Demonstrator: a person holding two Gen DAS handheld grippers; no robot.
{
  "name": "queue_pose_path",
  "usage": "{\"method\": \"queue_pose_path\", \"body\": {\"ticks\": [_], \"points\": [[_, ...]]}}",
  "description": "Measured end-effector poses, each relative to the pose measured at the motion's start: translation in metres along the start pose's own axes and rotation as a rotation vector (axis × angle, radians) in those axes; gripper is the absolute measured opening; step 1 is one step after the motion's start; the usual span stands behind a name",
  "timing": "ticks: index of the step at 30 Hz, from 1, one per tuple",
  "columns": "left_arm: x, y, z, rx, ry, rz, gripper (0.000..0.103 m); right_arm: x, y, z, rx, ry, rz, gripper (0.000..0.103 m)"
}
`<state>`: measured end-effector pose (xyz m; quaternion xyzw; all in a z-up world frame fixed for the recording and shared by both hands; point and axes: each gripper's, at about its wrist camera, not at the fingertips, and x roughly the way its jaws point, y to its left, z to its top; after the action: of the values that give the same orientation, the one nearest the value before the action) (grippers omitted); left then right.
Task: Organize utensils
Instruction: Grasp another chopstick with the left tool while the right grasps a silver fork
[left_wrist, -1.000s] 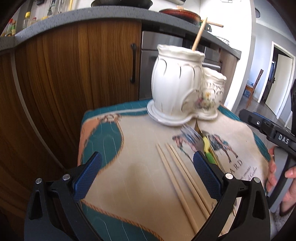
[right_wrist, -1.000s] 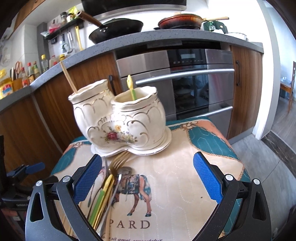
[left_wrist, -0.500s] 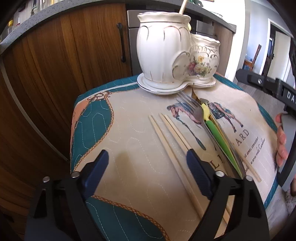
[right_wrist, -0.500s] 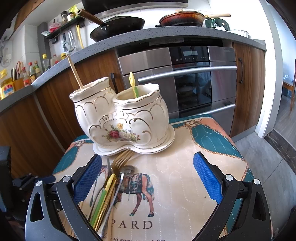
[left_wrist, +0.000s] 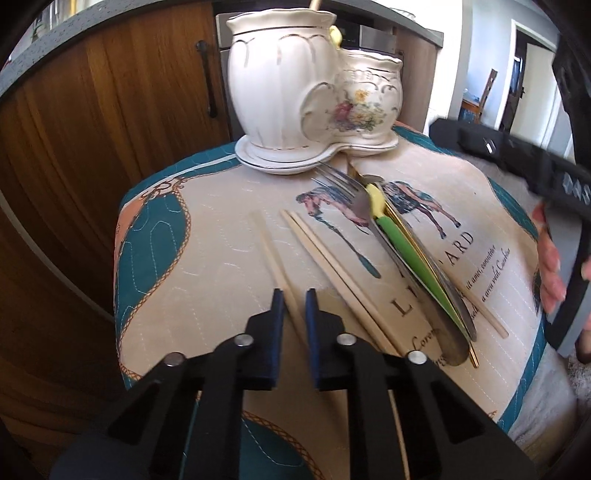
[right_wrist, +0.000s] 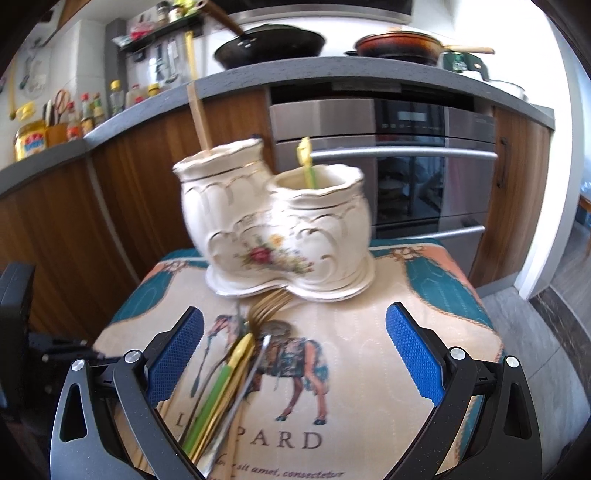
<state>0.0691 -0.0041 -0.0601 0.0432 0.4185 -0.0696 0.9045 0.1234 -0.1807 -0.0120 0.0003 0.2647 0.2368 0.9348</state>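
A white ceramic double-pot holder (left_wrist: 295, 81) stands at the far edge of the quilted mat (left_wrist: 221, 288); it also shows in the right wrist view (right_wrist: 273, 229), with a chopstick in its left pot and a yellow-green utensil in its right. Several wooden chopsticks lie on the mat. My left gripper (left_wrist: 294, 299) has closed around the leftmost chopstick (left_wrist: 271, 254), its pads (left_wrist: 277, 314) on either side. A fork (left_wrist: 347, 195) and green-handled cutlery (left_wrist: 410, 273) lie to the right. My right gripper (right_wrist: 295, 354) is open and empty above the cutlery pile (right_wrist: 225, 384).
Wooden cabinet doors (left_wrist: 110, 129) and a steel oven (right_wrist: 388, 166) stand behind the mat. Pans (right_wrist: 269, 44) sit on the grey counter above. The right gripper's body and a hand (left_wrist: 554, 251) are at the mat's right edge.
My left gripper has moved down and forward and its jaws have closed from wide open onto the leftmost chopstick. My right gripper has shifted slightly and stays open.
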Motion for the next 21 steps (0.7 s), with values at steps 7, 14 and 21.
{"method": "queue_pose_path", "body": {"ticks": [7,14,21], "points": [[-0.004,0.012,0.008,-0.067,-0.056,-0.020,0.006,0.021,0.044,-0.006,-0.166,0.093,0.030,0.089],[-0.008,0.021,0.013,-0.118,-0.093,-0.057,0.006,0.054,0.065,-0.002,-0.221,0.198,0.037,0.037],[-0.006,0.020,0.015,-0.125,-0.095,-0.070,0.006,0.080,0.067,-0.001,-0.215,0.273,0.011,0.026]]}}
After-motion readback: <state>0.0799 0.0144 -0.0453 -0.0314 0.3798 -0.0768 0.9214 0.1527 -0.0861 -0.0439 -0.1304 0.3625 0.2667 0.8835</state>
